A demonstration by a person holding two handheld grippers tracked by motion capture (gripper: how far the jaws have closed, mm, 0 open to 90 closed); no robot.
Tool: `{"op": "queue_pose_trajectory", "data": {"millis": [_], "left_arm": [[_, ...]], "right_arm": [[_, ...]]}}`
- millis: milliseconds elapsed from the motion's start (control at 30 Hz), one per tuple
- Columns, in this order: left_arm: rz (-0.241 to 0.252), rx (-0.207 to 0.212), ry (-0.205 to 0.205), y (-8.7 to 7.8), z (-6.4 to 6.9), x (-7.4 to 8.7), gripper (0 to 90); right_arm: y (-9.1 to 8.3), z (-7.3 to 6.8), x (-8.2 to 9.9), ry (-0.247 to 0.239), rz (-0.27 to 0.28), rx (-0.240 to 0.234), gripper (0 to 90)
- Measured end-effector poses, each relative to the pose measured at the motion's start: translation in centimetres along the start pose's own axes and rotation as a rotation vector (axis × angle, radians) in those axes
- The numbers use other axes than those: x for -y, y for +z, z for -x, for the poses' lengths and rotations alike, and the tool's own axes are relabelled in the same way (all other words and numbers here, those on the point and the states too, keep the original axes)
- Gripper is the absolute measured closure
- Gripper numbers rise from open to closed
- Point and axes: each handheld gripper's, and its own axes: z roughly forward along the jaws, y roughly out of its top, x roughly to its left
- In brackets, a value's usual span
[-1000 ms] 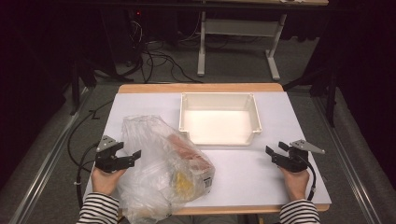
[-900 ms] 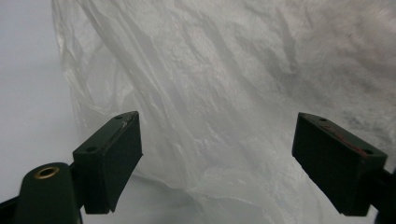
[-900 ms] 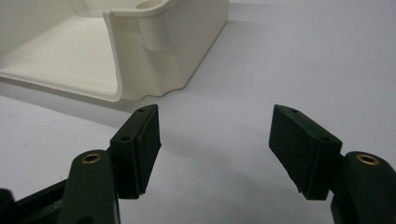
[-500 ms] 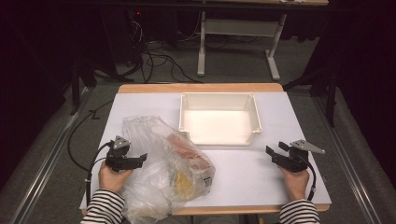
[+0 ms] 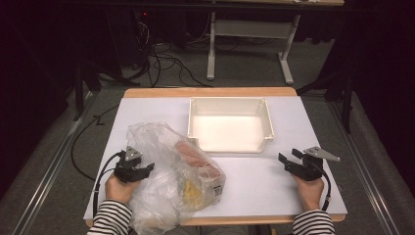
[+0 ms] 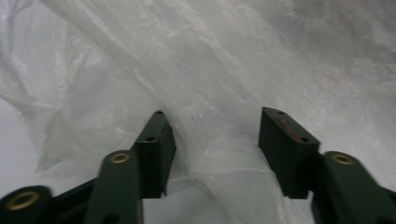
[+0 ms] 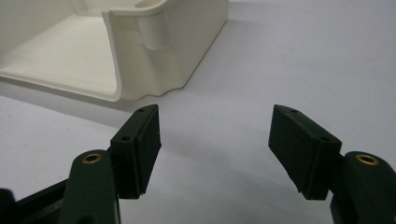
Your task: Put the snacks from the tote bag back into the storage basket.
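The desk [image 5: 147, 110] has a pale top with a wooden edge and stands over a grey carpeted floor [image 5: 58, 147], where dark cables [image 5: 161, 61] trail behind it. At the far middle of the desk sits a shallow cream-coloured tray [image 5: 266, 122], open side up, with nothing visible inside it. The right gripper view shows one rounded corner of this tray [image 7: 135, 70] just ahead of that tool.

On the near left part of the desk lies a crumpled clear plastic bag [image 5: 151, 147], reaching from close to the tray's left corner down past the desk's near edge. Through the film, a reddish-brown packet and something yellow can be made out, though what they are cannot be told.

The left tool [image 5: 147, 169], held in a hand with a striped sleeve [image 5: 110, 220], is at the left edge of the bag. In the left gripper view the left tool [image 6: 215, 135] has a fold of the bag's film [image 6: 224, 158] standing between its jaws. The jaws have just been closing, yet a gap remains and the pads do not press the film.

The right tool [image 5: 286, 159] rests low over the bare desk on the right, well apart from the bag and near the tray's front right corner. Its jaws stand wide, with nothing between them.
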Motion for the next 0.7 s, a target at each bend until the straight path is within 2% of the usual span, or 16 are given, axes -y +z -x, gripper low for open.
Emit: {"op": "queue_pose_trajectory", "data": {"millis": [200,233,300,333,467,600,700], "left_arm": [[-0.008,0.031,0.01,-0.1,0.2,-0.2,71.4],[-0.018,0.035,0.021,-0.1,0.3,-0.3,79.1],[-0.022,0.031,0.029,-0.1,0.6,-0.3,82.7],[-0.025,0.022,0.04,-0.1,0.9,-0.4,88.3],[-0.046,0.045,0.06,0.0,1.8,-0.8,89.9],[-0.064,0.071,0.123,0.0,3.6,-1.1,90.0],[-0.063,0.082,0.131,0.1,4.1,-1.2,90.0]], "right_arm": [[0.0,-0.1,0.0,-0.002,0.001,0.002,34.6],[0.0,0.0,0.0,-0.002,0.0,0.001,34.6],[0.0,0.0,0.0,-0.001,-0.001,0.001,34.6],[0.0,0.0,0.0,-0.002,-0.001,0.003,34.7],[0.0,0.0,0.0,-0.003,-0.002,0.004,34.8],[0.1,-0.2,0.0,-0.009,-0.012,0.006,35.0],[0.1,-0.1,0.0,-0.009,-0.01,0.005,35.0]]}}
